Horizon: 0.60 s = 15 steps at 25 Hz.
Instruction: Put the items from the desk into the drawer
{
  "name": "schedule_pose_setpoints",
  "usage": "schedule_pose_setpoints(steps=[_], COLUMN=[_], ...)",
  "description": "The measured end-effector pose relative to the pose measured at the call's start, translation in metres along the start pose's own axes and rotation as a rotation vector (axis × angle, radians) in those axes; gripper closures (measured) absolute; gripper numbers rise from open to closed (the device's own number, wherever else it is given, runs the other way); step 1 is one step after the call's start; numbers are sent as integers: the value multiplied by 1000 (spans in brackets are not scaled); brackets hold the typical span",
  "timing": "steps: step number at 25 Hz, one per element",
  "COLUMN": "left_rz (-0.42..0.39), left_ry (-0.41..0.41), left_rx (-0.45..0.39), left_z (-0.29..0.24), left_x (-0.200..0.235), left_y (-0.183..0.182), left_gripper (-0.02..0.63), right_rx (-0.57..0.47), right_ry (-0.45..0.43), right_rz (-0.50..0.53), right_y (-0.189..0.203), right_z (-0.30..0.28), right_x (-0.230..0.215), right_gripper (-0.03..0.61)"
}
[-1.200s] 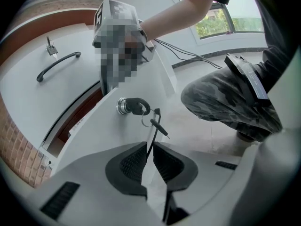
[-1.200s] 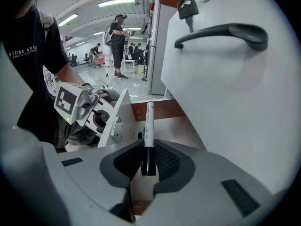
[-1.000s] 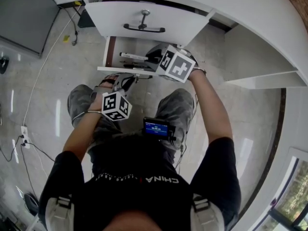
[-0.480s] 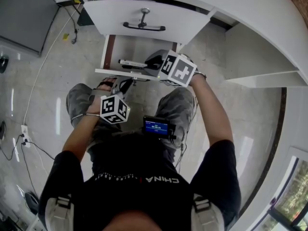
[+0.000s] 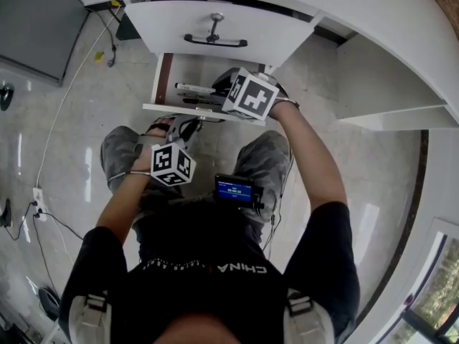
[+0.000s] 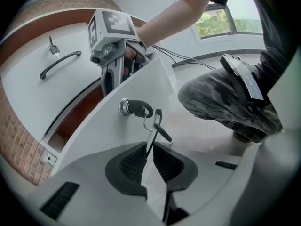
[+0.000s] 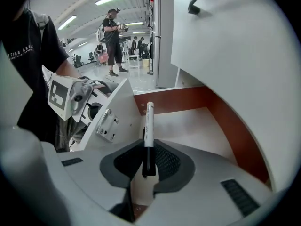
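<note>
Pinching a marker (image 7: pixel 149 126), the right gripper (image 7: pixel 148 149) hung over the open drawer (image 7: pixel 188 126). Its fingers were closed on the marker's black end. The white barrel stuck out forward past the fingertips. Long axis: in line with the direction the gripper pointed, white end aimed down into the drawer's interior, just beside the inner face of the drawer front. Whether the white end touched the drawer floor could not be told.

In the head view the right gripper (image 5: pixel 228 84) sat above the drawer (image 5: pixel 163 77). Another marker (image 5: pixel 192 87) lay flat inside, long axis running across the drawer from side to side.

Left gripper (image 6: pixel 149 157): fingers nearly together, with the white edge of the drawer front (image 6: pixel 94 140) wedged between the pads. A lock (image 6: pixel 124 107) sat on that front just above the fingertips, a key (image 6: pixel 138 108) was in it, and a second key (image 6: pixel 162 132) hung from the ring.
</note>
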<state>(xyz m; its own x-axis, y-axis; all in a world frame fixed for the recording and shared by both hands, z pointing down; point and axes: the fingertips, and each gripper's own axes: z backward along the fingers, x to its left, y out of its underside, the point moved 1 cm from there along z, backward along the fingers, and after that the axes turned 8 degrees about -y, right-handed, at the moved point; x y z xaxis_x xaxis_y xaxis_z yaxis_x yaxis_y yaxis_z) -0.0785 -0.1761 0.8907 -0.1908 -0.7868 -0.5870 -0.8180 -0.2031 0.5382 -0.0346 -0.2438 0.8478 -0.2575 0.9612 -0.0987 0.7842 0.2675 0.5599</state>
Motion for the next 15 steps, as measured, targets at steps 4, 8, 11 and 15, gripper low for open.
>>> schedule_pose_setpoints(steps=[4,8,11,15], left_rz=[4,7,6,9], left_ry=[2,3,2,3], left_rx=[-2,-6,-8,-12], left_z=[1,0,1,1], left_x=[0,-1,0,0], left_y=[0,1,0,0], left_gripper=[569,569,569,569], right_rx=[9,10,-17,31], right_ry=[2,-9,-14,13], right_rz=[-24,-49,-57,-49], right_y=[-2,-3,-10,-3], right_z=[-10,-22,-29,-39], right_x=[-7,-12,-16,-26], right_gripper=[505,505,505,505])
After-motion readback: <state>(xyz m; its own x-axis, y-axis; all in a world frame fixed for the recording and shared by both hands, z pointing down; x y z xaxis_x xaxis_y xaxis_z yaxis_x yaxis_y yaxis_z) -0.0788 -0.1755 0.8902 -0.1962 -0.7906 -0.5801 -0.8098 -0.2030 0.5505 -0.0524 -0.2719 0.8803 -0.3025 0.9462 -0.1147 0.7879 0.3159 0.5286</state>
